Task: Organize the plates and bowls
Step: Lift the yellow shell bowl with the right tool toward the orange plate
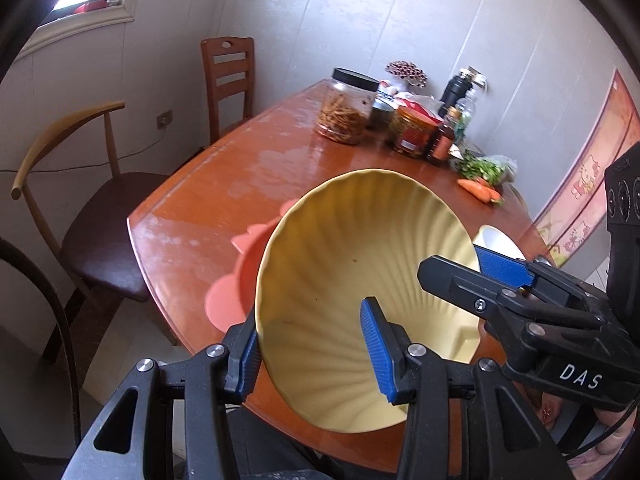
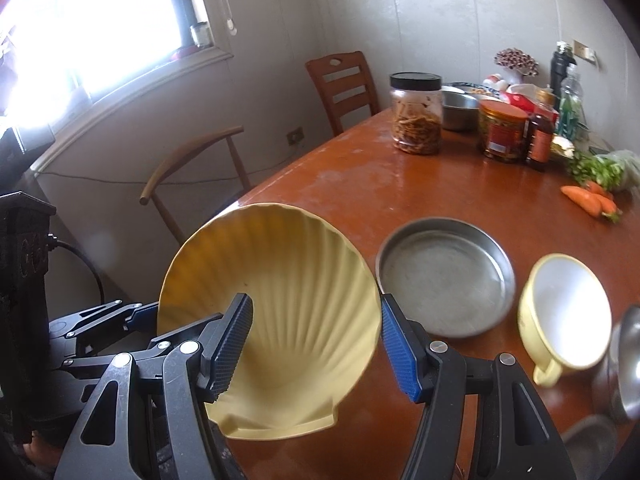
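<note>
The left gripper (image 1: 316, 350) has its jaws apart around one edge of the yellow shell plate (image 1: 360, 280), pads not clearly pressing. The right gripper (image 2: 316, 348) straddles the opposite edge, jaws likewise apart; I cannot tell which one bears the plate. The plate is tilted steeply over the near surface (image 1: 224, 184). Beyond it, left, lies a pink plate (image 1: 240, 276). Right of the right gripper sit a steel pan (image 2: 444, 276) and a yellow cup (image 2: 564, 316).

I see a glossy brown table (image 2: 340, 168). On it, right of centre, sit a steel pan (image 2: 446, 278) and a cup (image 2: 566, 314); carrots (image 2: 592, 200), greens (image 2: 600, 170) and jars (image 2: 416, 114) crowd the upper right. A pink plate (image 1: 240, 272) lies at the left wrist view's centre.
</note>
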